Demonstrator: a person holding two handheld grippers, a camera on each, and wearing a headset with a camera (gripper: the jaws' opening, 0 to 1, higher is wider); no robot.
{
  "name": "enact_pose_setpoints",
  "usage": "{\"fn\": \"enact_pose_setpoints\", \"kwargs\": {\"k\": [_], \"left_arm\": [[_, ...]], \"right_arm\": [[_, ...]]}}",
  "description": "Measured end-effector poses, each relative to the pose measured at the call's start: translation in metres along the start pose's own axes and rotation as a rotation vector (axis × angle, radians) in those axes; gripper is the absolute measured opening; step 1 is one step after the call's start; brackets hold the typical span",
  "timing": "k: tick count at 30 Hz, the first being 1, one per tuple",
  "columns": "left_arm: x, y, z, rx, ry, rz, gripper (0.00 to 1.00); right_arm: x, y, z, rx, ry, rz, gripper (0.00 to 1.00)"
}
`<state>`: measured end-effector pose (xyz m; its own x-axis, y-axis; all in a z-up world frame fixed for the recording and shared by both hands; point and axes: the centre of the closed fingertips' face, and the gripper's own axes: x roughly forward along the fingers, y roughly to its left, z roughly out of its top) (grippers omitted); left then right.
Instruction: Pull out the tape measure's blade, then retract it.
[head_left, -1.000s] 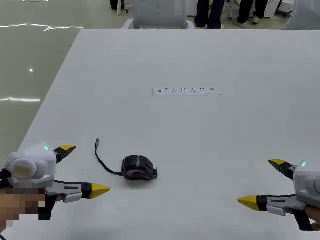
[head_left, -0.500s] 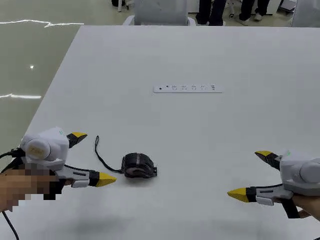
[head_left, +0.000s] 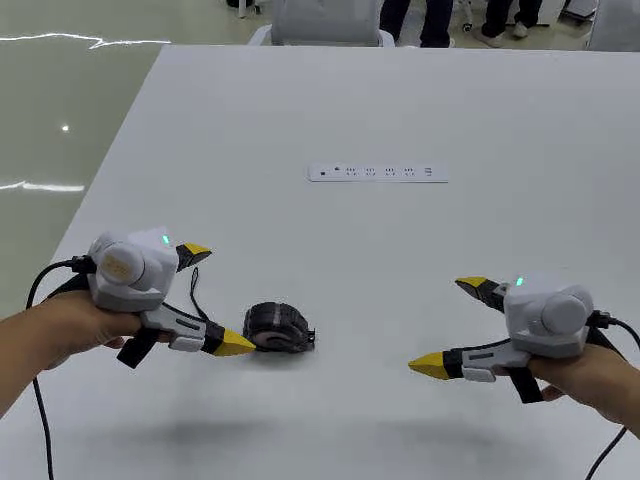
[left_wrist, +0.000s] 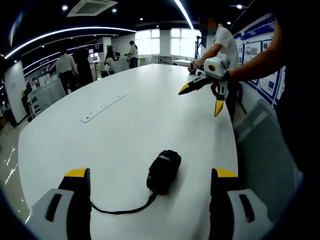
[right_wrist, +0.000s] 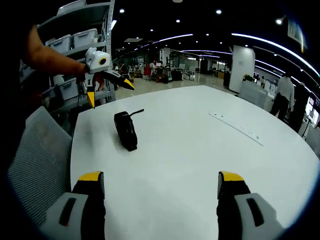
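- how were the 2 grippers?
- the left gripper (head_left: 220, 298) and the right gripper (head_left: 444, 325) both had jaws spread wide, gripping nothing, over the white table (head_left: 420, 240).
- and the tape measure?
- the tape measure (head_left: 278, 327) lay on the table just beside the left gripper's lower tip, its cord (left_wrist: 120, 210) between those jaws. a power strip (head_left: 378, 173) lay farther back.

Open tabletop (head_left: 420, 270) around the tape measure (head_left: 277, 327) — power strip (head_left: 378, 173) well beyond.
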<state>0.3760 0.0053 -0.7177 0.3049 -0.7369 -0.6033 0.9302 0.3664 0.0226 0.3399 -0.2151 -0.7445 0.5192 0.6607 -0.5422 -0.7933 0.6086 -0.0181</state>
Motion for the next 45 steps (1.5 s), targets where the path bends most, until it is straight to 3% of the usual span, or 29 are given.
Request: {"fn": "enact_pose_setpoints", "kwargs": {"k": [3, 6, 13, 17, 20, 25, 33, 36, 38, 41, 45], "left_arm": [[0.004, -0.003, 0.002, 0.011, 0.006, -0.022, 0.99], [0.009, -0.007, -0.001, 0.051, 0.044, -0.057, 0.99], [0.022, -0.010, 0.000, 0.108, 0.079, -0.088, 0.97], [0.031, -0.018, 0.002, 0.131, 0.085, -0.139, 0.97], [0.035, -0.022, -0.004, 0.157, 0.121, -0.164, 0.96], [0.039, -0.026, -0.007, 0.155, 0.147, -0.198, 0.87], [0.049, -0.023, -0.014, 0.195, 0.193, -0.205, 0.78], [0.054, -0.023, -0.013, 0.170, 0.199, -0.206, 0.72], [0.056, -0.024, -0.017, 0.179, 0.213, -0.215, 0.64], [0.062, -0.024, -0.027, 0.207, 0.254, -0.213, 0.62], [0.068, -0.024, -0.031, 0.240, 0.284, -0.212, 0.55]], "right_arm": [[0.011, 0.006, 0.007, -0.029, 0.003, 0.031, 0.96], [0.022, 0.013, 0.011, -0.085, 0.025, 0.081, 0.95], [0.044, 0.023, 0.022, -0.106, 0.032, 0.148, 0.90], [0.059, 0.029, 0.026, -0.126, 0.040, 0.184, 0.87], [0.069, 0.035, 0.024, -0.153, 0.061, 0.209, 0.85], [0.083, 0.048, 0.030, -0.185, 0.068, 0.255, 0.84], [0.101, 0.060, 0.035, -0.237, 0.096, 0.315, 0.78], [0.108, 0.061, 0.033, -0.250, 0.106, 0.327, 0.76], [0.112, 0.062, 0.029, -0.251, 0.121, 0.332, 0.73], [0.117, 0.069, 0.026, -0.267, 0.135, 0.354, 0.70], [0.125, 0.074, 0.020, -0.280, 0.149, 0.370, 0.64]]}}
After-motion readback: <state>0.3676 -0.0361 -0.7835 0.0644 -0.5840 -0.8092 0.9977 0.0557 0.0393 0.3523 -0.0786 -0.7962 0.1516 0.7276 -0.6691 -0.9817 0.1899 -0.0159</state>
